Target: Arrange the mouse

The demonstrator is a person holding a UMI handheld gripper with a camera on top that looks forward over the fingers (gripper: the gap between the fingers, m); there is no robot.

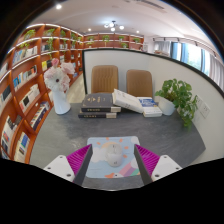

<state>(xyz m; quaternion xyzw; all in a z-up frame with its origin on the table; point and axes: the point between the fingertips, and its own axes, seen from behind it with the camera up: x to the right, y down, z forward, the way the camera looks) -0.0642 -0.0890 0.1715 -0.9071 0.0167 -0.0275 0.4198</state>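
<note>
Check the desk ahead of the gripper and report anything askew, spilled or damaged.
Nothing looks spilled or damaged. The book stack, white box and potted plant sit upright on the grey table. The mouse pad lies flat between the open gripper fingers. No mouse is visible.

Mat between claw fingers; books beyond; plant right.
</note>
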